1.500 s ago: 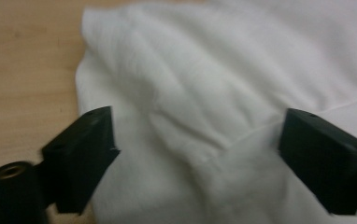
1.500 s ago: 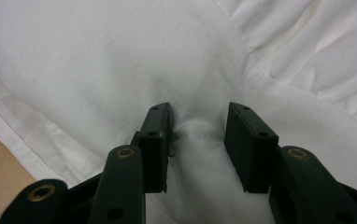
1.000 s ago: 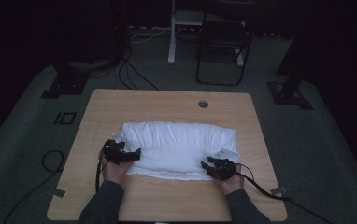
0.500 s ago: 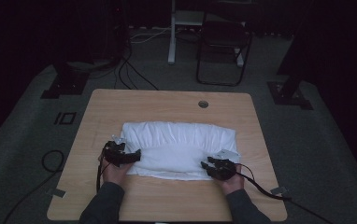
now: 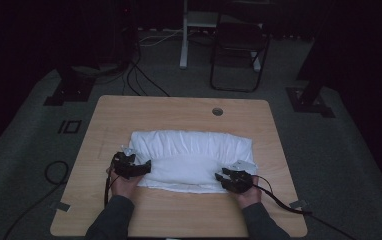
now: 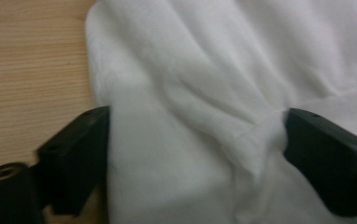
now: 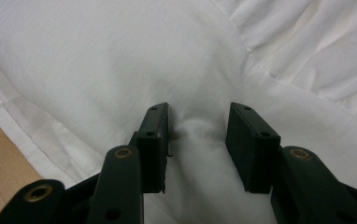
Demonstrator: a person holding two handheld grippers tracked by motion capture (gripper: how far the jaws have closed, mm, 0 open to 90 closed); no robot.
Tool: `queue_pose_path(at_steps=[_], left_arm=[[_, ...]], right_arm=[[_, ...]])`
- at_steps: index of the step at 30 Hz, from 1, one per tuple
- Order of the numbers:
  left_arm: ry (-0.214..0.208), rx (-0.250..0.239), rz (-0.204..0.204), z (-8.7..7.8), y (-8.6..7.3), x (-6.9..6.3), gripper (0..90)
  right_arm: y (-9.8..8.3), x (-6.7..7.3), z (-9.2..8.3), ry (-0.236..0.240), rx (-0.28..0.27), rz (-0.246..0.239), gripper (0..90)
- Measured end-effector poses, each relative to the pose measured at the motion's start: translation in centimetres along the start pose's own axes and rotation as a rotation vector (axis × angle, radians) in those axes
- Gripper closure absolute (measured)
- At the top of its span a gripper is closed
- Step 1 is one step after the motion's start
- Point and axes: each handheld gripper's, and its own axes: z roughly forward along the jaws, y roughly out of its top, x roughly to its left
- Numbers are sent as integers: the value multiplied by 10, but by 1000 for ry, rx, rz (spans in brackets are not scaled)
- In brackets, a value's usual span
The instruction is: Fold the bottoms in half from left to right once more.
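Note:
A white folded cloth (image 5: 191,155) lies across the middle of the wooden table (image 5: 179,112). My left gripper (image 5: 143,167) rests at the cloth's near left corner. In the left gripper view the left gripper (image 6: 196,116) is open, its jaws wide apart, with the cloth's edge (image 6: 176,154) bunched between them. My right gripper (image 5: 222,176) sits at the cloth's near right edge. In the right gripper view the right gripper (image 7: 199,109) has its jaws close together, squeezing a raised pucker of the cloth (image 7: 197,135).
A round cable hole (image 5: 217,111) is at the table's far side. A black cable (image 5: 279,200) trails from the right gripper over the near right corner. A folding chair (image 5: 239,45) and floor cables (image 5: 144,75) stand beyond the table.

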Motion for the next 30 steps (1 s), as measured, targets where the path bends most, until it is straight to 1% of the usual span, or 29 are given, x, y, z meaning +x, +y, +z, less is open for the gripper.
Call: queue_pose_path(at_steps=[3, 5, 6, 8, 9, 11, 13, 15, 17, 19, 22, 24, 27, 30], left_arm=[[-26, -7, 17, -2, 0, -1, 236], [-57, -19, 22, -4, -1, -4, 348], [-65, -22, 23, -4, -2, -5, 404], [-99, -33, 18, -4, -3, -6, 529], [-115, -37, 12, -4, -3, -6, 578], [-137, -41, -4, -4, -4, -6, 654], [-163, -41, -23, -4, -4, -4, 706], [-180, -45, -42, -3, -5, -2, 745], [-188, -46, -48, -3, -5, -1, 775], [-195, -47, -43, -3, -5, 0, 792], [-208, -52, -56, -4, -5, 3, 803], [-205, -55, -54, -5, -5, 4, 808], [-200, -78, -39, -7, -4, 4, 812], [-199, -92, -42, -12, -2, 6, 815]], right_arm=[[0, 0, 0, 1, -1, 1, 582], [0, 0, 0, 1, -1, 1, 582], [0, 0, 0, 1, -1, 1, 582], [0, 0, 0, 1, -1, 1, 582], [0, 0, 0, 1, -1, 1, 582], [0, 0, 0, 1, 0, 1, 582], [0, 0, 0, 2, 0, 2, 582], [0, 0, 0, 2, 0, 2, 581], [0, 0, 0, 3, 0, 3, 578], [0, 0, 0, 3, 1, 3, 579], [0, 1, 0, 7, 5, 2, 576], [1, 2, -1, 13, 8, -2, 572], [1, 4, -1, 16, 13, -9, 555], [6, 6, -2, 11, 20, -26, 534]])
